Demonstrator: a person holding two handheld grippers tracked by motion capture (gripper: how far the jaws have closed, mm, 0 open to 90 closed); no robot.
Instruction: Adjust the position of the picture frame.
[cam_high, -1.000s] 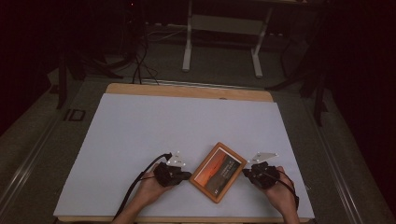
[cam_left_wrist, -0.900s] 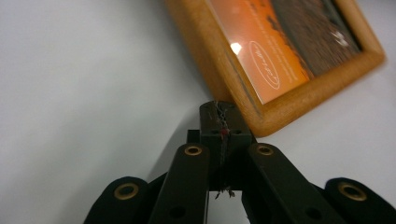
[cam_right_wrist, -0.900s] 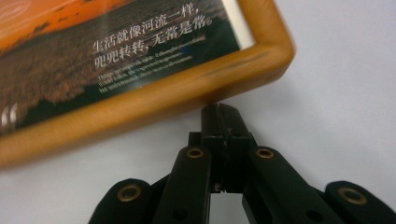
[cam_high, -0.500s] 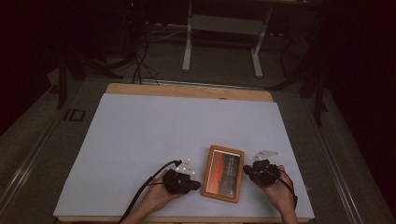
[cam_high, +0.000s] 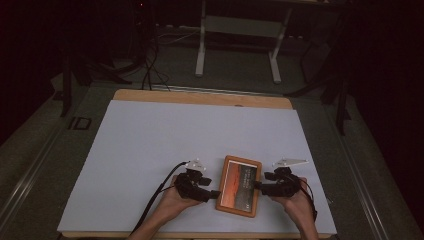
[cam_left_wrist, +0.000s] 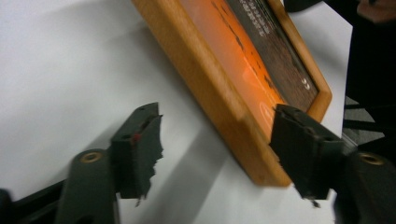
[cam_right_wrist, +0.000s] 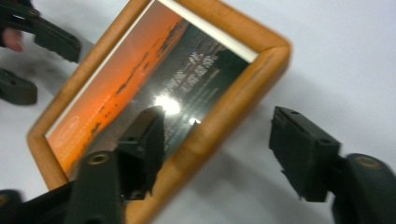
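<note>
A wooden picture frame (cam_high: 240, 186) holding an orange sunset print lies flat on the white table sheet (cam_high: 200, 135), near the front edge. My left gripper (cam_high: 214, 194) sits at its left side. In the left gripper view the frame (cam_left_wrist: 219, 79) has its near corner between the wide jaws of that gripper (cam_left_wrist: 219, 154), and no pad presses on it. My right gripper (cam_high: 259, 187) is at the frame's right side. In the right gripper view its jaws (cam_right_wrist: 224, 154) straddle the frame's rim (cam_right_wrist: 233, 116) without touching. Both grippers' jaws have just been opening.
The white sheet covers a wooden tabletop (cam_high: 200, 96) with wide bare room behind and to the left of the frame. A black cable (cam_high: 155, 200) trails from the left gripper off the front edge. Beyond the table are a metal stand (cam_high: 240, 45) and floor cables (cam_high: 150, 60).
The frame turned from a diagonal lie to nearly square with the table's front edge. Both grippers, shut at its sides a second ago, now stand open around its edges.
</note>
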